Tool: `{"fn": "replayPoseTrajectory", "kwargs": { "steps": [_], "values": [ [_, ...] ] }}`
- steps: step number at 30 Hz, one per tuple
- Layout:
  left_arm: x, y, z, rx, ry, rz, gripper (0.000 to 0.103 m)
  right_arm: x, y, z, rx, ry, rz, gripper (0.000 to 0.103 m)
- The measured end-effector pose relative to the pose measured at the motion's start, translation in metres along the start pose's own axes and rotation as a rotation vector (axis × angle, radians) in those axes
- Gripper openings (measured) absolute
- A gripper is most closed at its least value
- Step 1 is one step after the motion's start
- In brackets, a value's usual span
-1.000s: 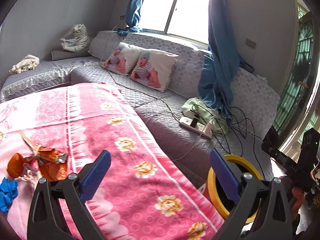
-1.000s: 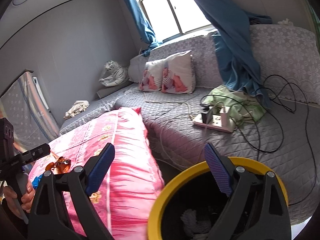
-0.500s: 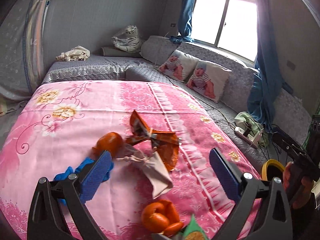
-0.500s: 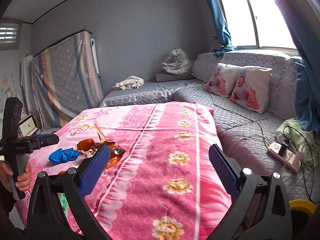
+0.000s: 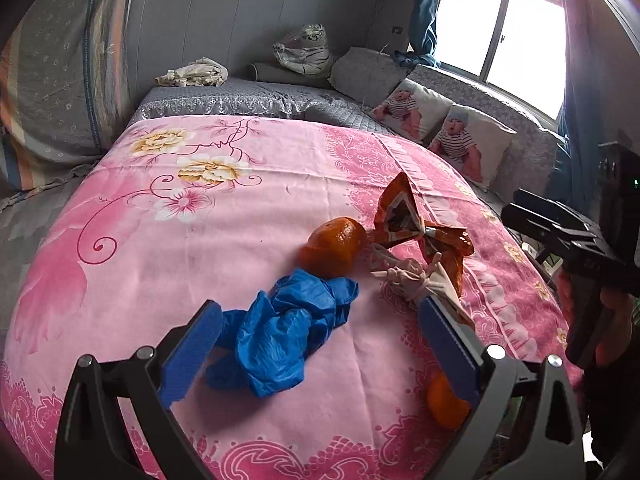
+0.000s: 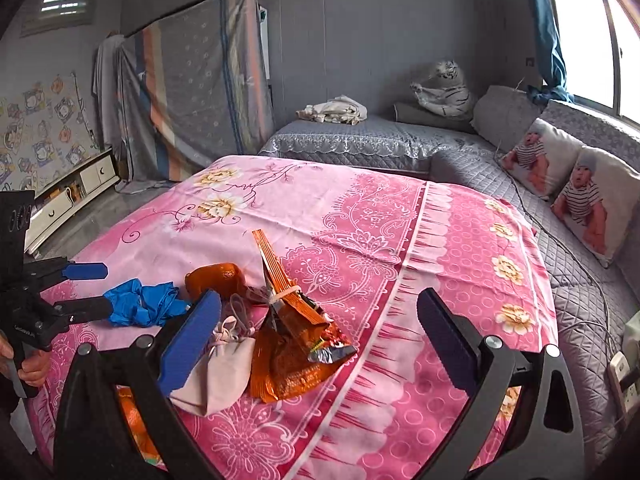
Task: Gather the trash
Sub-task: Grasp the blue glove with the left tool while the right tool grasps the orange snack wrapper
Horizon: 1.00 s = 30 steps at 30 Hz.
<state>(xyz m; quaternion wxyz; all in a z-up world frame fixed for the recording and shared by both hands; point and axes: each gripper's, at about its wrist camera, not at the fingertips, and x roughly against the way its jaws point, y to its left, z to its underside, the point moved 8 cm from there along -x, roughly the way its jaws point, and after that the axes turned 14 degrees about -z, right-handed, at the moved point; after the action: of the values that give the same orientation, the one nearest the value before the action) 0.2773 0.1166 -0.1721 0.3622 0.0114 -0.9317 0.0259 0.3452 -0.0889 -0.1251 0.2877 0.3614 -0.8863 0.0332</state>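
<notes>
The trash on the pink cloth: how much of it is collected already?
Nothing looks collected yet. The blue glove, orange snack wrapper, beige pouch and orange peel lie on the pink cloth. Left tool and right tool are open, empty. All pieces remain.

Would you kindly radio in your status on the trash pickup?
Both claws open, empty. Left claw over the blue glove; right claw over the orange wrapper. Peel and pouch alongside; nothing blocking.

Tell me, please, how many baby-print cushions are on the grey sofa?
2, side by side under the window: the farther cushion sits nearer the plush tiger, the nearer cushion beside it toward the camera. More could lie out of frame.
</notes>
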Motion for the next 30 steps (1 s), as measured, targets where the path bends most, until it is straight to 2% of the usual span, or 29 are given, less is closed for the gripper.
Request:
{"fn": "replayPoseTrajectory", "kwargs": {
  "steps": [3, 6, 10, 16, 23, 27, 30],
  "values": [
    [-0.007, 0.002, 0.001, -0.002, 0.011, -0.001, 0.095, -0.024, 0.000, -0.007, -0.021, 0.022, -0.022, 0.093],
    [-0.015, 0.003, 0.003, 0.015, 0.036, 0.011, 0.095, -0.042, 0.003, -0.014, -0.046, 0.037, -0.045, 0.087],
    [-0.024, 0.005, 0.004, 0.020, 0.047, 0.005, 0.095, -0.060, 0.010, -0.018, -0.041, 0.055, -0.046, 0.085],
    [-0.033, 0.005, 0.004, 0.014, 0.059, 0.023, 0.095, -0.078, 0.013, -0.019, -0.009, 0.084, 0.009, 0.078],
    [-0.043, 0.006, 0.007, 0.039, 0.066, 0.064, 0.095, -0.094, 0.006, -0.009, -0.022, 0.124, 0.007, 0.073],
    [-0.047, 0.005, 0.006, 0.047, 0.070, 0.076, 0.094, -0.104, 0.002, -0.005, -0.028, 0.149, 0.004, 0.062],
    [-0.050, 0.005, 0.007, 0.047, 0.077, 0.085, 0.088, -0.109, -0.001, 0.000, -0.046, 0.158, 0.000, 0.058]
  ]
}}
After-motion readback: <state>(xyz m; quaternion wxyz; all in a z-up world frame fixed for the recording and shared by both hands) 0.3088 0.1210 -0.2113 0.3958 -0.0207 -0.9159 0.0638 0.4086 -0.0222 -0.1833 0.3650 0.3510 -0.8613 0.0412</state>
